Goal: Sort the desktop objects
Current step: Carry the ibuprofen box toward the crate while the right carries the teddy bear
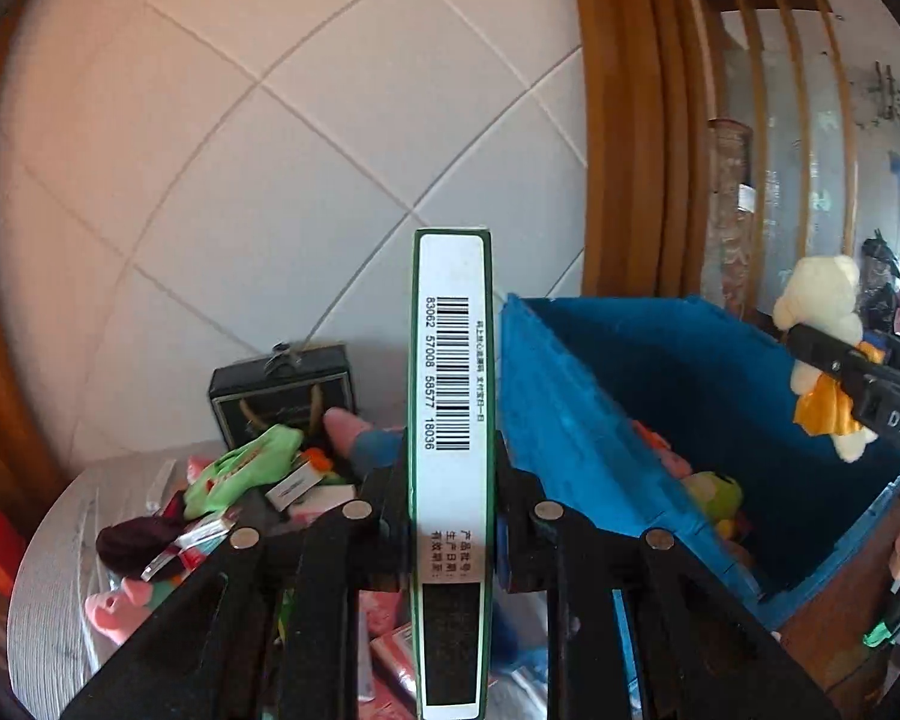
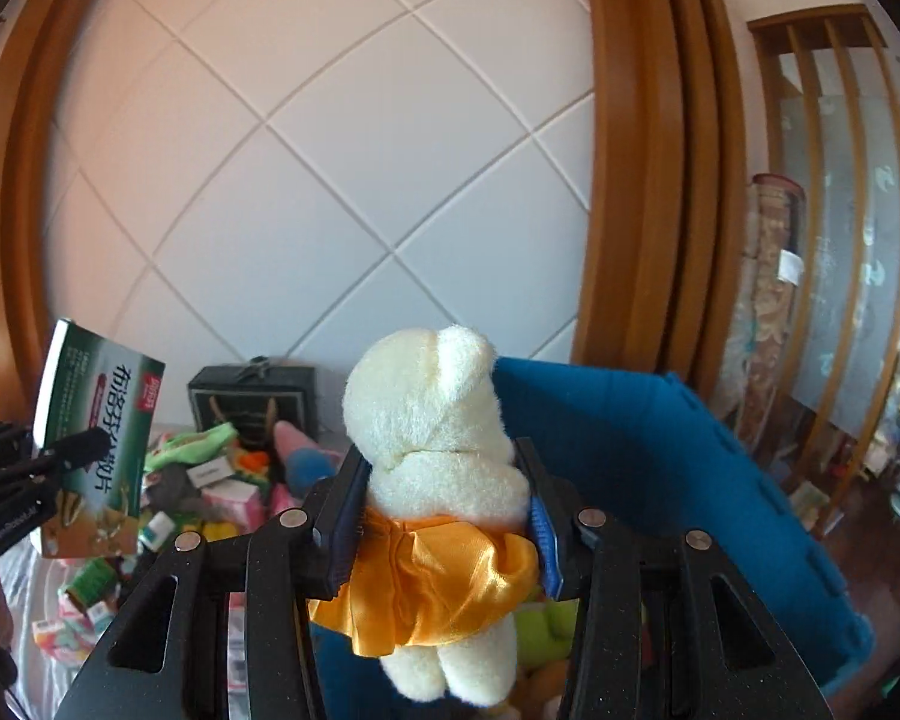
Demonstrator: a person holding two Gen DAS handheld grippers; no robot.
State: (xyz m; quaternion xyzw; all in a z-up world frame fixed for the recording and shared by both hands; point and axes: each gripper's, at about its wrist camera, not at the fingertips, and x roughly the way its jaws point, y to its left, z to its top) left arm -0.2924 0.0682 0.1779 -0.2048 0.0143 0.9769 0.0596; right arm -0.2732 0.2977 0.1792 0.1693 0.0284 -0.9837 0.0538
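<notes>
The left tongs (image 1: 453, 480) are squeezing a thin green box (image 1: 452, 468). The box is standing up between the two fingers, with its white side and black bar lines facing the camera. The right tongs (image 2: 447, 516) are squeezing a soft white teddy bear (image 2: 432, 420) around its middle, just above its shiny orange skirt (image 2: 432, 576). The bear's head is sticking up past the fingertips and its legs are hanging down.

A big blue bin (image 1: 660, 372) is sitting just past the left tongs, on their right side, and more soft toys are lying inside it. Below and to the left of the left tongs, a messy pile of small toys and packets (image 1: 240, 492) is lying on a table (image 1: 54, 600). A dark little bag (image 1: 282, 390) is standing behind the pile, by the white wall (image 1: 270, 150).
</notes>
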